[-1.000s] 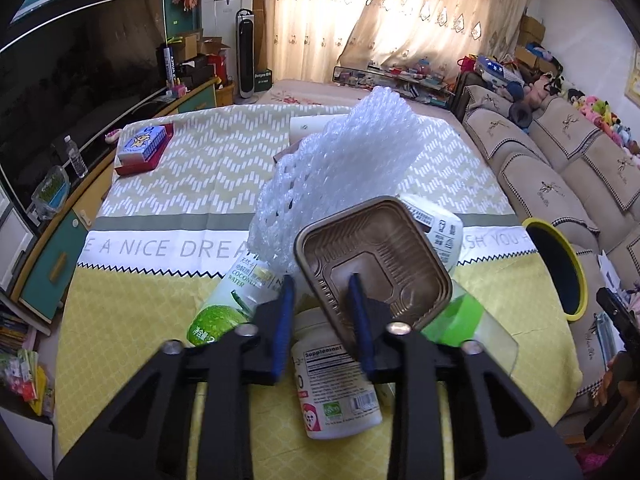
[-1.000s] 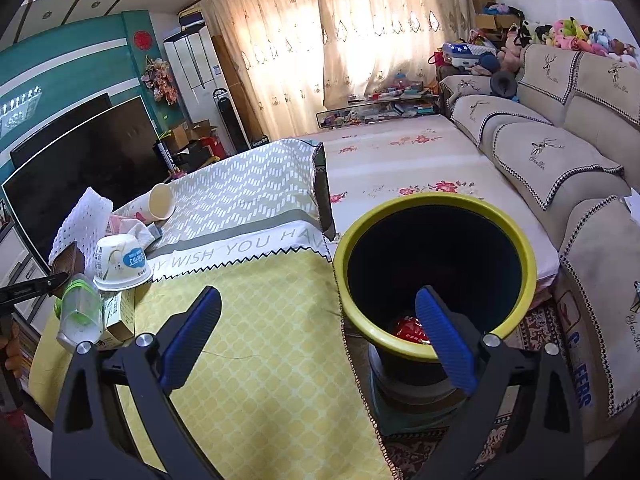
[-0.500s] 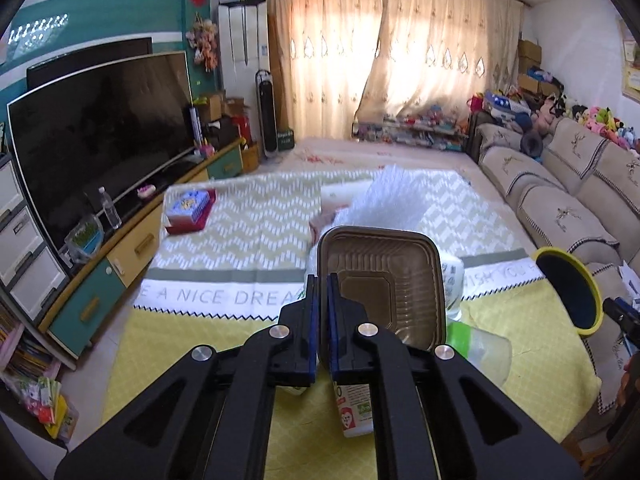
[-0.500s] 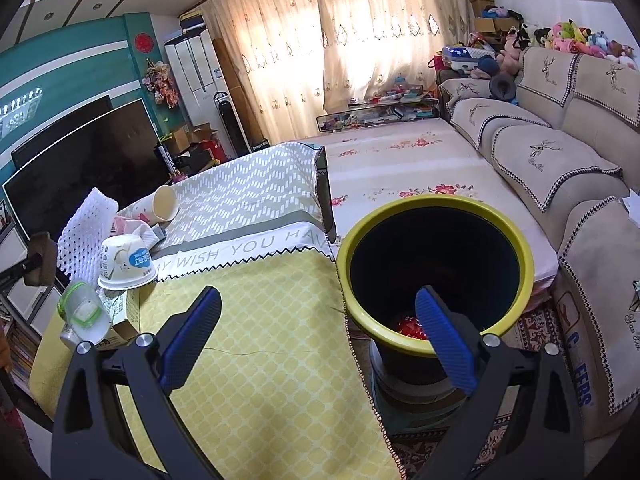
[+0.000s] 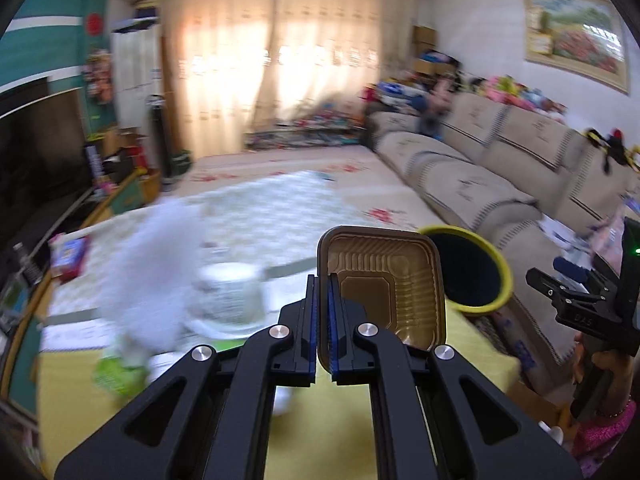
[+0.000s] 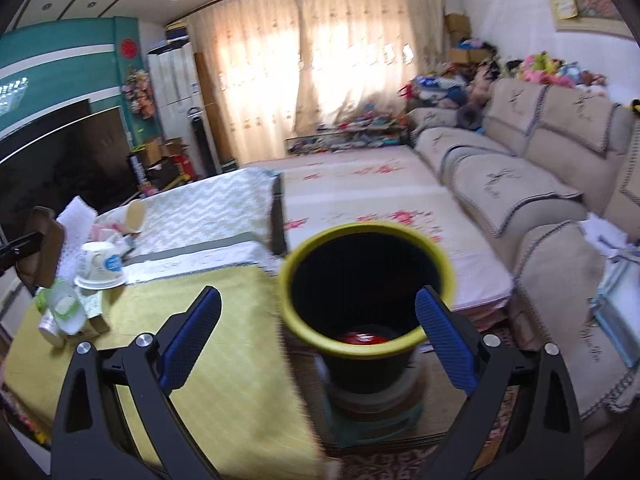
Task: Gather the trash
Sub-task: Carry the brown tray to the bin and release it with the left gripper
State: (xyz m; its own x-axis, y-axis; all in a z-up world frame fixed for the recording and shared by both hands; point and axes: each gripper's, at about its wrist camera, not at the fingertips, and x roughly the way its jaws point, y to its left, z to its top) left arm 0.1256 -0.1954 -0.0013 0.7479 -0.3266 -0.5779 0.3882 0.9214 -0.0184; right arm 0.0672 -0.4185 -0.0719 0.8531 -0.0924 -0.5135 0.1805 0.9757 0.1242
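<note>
Left claw (image 5: 323, 320) clamped on the tray (image 5: 384, 280) wall, tray lifted clear of the desk (image 5: 72, 400), bin (image 5: 474, 268) just behind. Thin plastic, looks light and bendy; rim grip near a corner seems safest. Right claw (image 6: 320, 340) gaping, empty, over the bin (image 6: 366, 280).

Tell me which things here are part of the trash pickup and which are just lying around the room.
Part of the job:
- brown plastic tray, pinched by the left claw
- yellow-rimmed bin, red trash at its bottom
- white paper cup on the table
- white foam net
- green-capped bottle

Just lying about:
- sofa
- television
- curtains
- stuffed toys
</note>
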